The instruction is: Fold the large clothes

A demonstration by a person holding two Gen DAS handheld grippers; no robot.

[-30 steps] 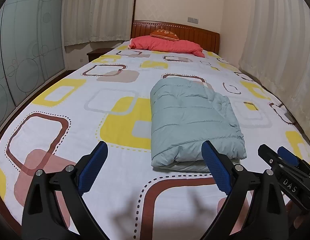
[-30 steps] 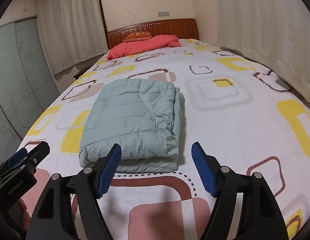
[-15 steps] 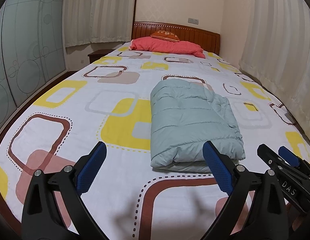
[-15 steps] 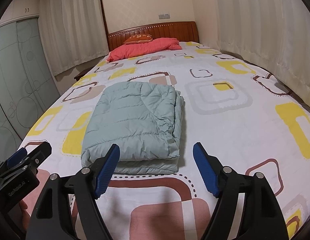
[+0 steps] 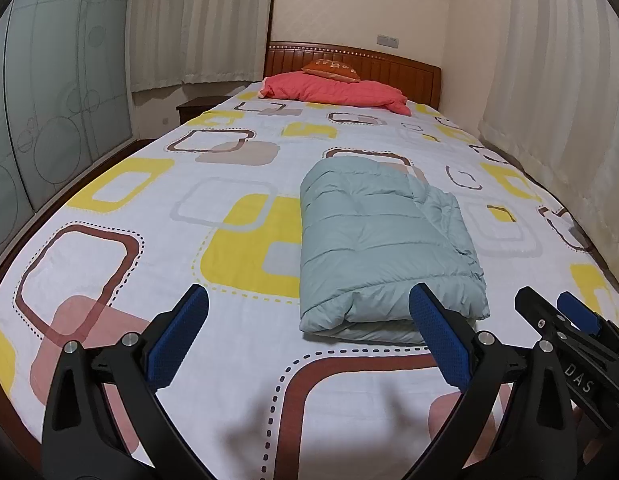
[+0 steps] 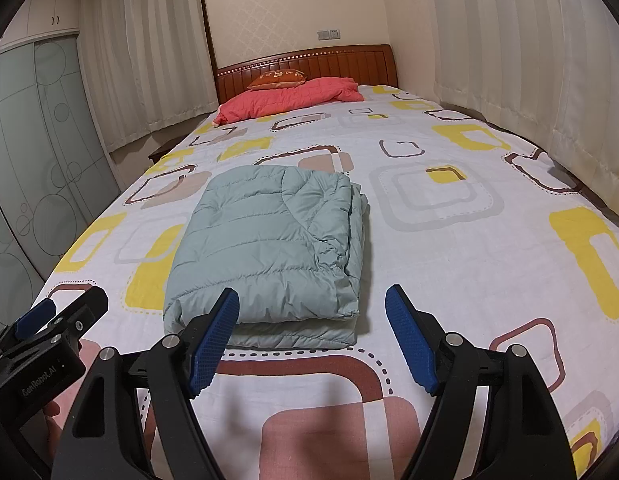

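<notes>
jacket [image 5: 383, 240]: puffy quilted thing, already folded into a fat bundle mid-bed [image 5: 149, 216], well short of the red pillow [image 5: 333, 90] | handling: probably light, squashy, slick, so grab the thick near edge | left tongs [image 5: 305, 338]: spread wide, just been opening, nothing between, jacket just beyond | right tongs [image 6: 311, 338]: spread, empty, same spot

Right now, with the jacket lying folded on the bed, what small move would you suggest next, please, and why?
Probably just draw both grippers back. The jacket already lies folded and compact on the bed, and the left gripper, whose jaws have just been opening, and the right gripper are both open and empty.
</notes>
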